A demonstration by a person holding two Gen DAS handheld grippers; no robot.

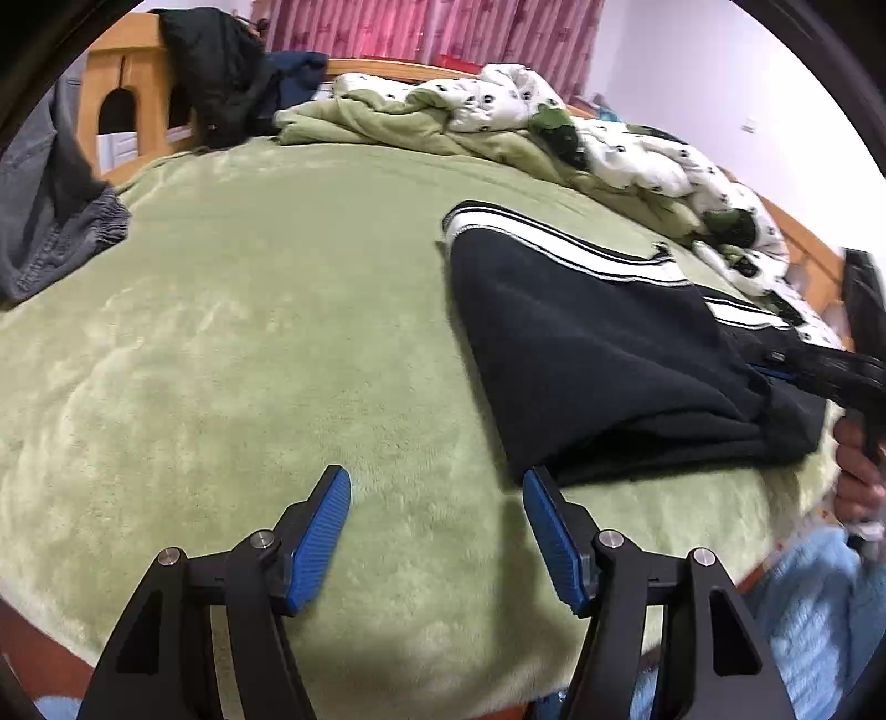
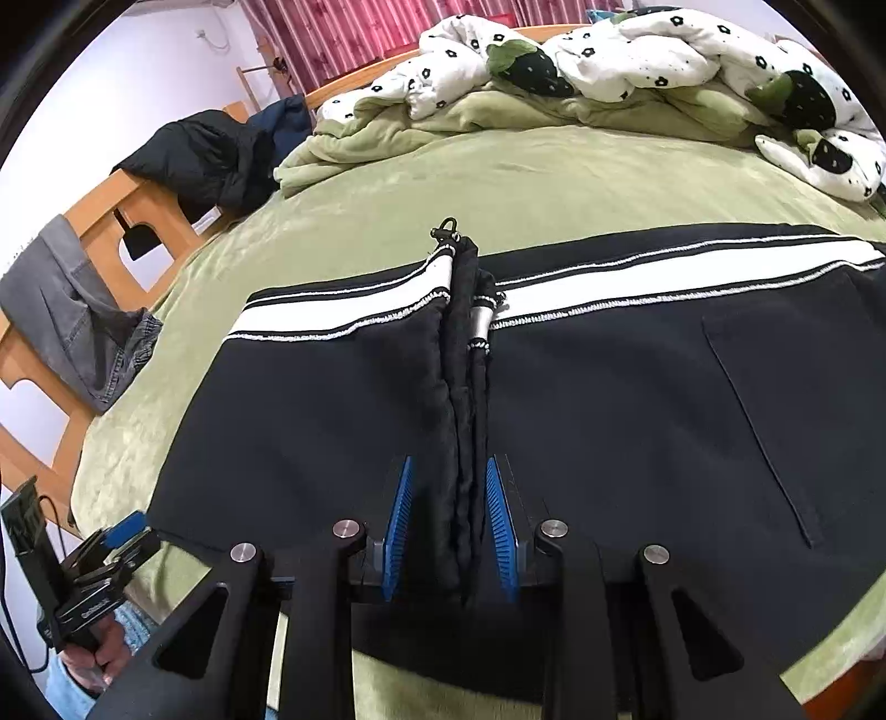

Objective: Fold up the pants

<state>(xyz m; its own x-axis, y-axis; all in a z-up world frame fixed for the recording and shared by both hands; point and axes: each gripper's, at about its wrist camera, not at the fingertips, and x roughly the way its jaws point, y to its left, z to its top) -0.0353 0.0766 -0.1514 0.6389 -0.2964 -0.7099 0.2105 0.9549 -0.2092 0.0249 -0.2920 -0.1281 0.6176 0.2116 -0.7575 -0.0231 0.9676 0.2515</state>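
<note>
Right gripper (image 2: 447, 526) is clamped on a bunched ridge of black fabric of the pants (image 2: 637, 399), blue pads (image 2: 501, 526) pressed against it from both sides. The ridge runs forward from the pads to the white-striped side band (image 2: 664, 277), where a drawstring with a metal tip (image 2: 480, 321) is seen. The pants are laid flat across the green plush blanket (image 2: 387, 188), fabric spread to either side of the pinch; a pocket seam is visible on the right half.

Left gripper (image 1: 437, 531) is held with its jaws wide apart, nothing between the blue pads (image 1: 321, 543), low over bare blanket (image 1: 249, 343). The near corner of the pants (image 1: 598, 354) is just beside its right finger; contact cannot be confirmed. In the left wrist view the right gripper (image 1: 830, 365) is seen at the far right edge on the pants, with a hand (image 1: 858, 465) below it.

A rumpled white floral duvet (image 2: 637, 61) is piled along the far side of the bed. A black jacket (image 2: 205, 155) and grey jeans (image 2: 72, 310) are draped over the wooden bed frame (image 2: 99, 221). Pink curtains (image 2: 360, 39) are behind.
</note>
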